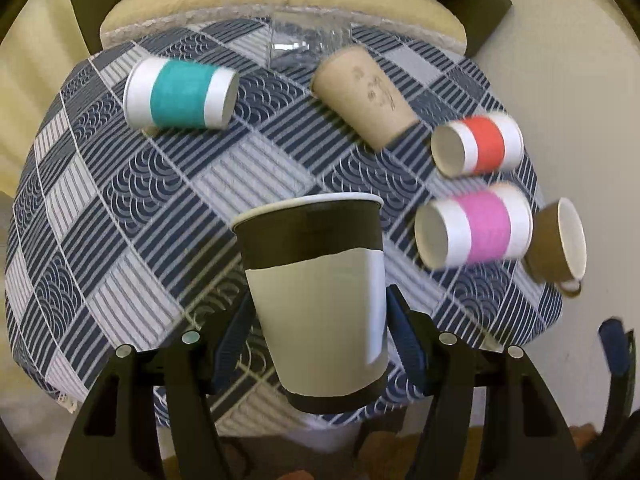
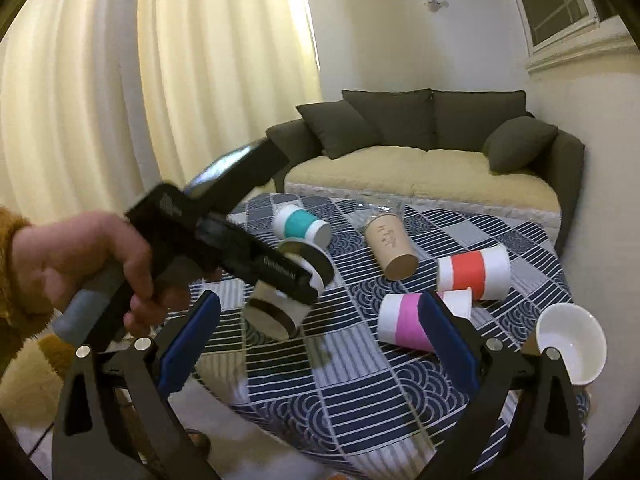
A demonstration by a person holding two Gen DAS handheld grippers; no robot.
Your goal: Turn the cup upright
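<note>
My left gripper (image 1: 316, 332) is shut on a black and white paper cup (image 1: 320, 292) and holds it upright, slightly tilted, above the patterned table (image 1: 168, 208). The same cup (image 2: 288, 292) shows in the right wrist view, clamped in the left gripper (image 2: 280, 276) and lifted off the table. My right gripper (image 2: 316, 340) is open and empty above the near side of the table. Its tip shows at the lower right of the left wrist view (image 1: 614, 346).
Cups lie on their sides: teal-banded (image 1: 180, 94), tan (image 1: 364, 96), red-banded (image 1: 478, 144), pink-banded (image 1: 474, 228), and a brown cup with a white inside (image 1: 558, 240) at the right edge. A clear glass (image 1: 308, 40) lies at the far edge. A sofa (image 2: 424, 160) stands beyond.
</note>
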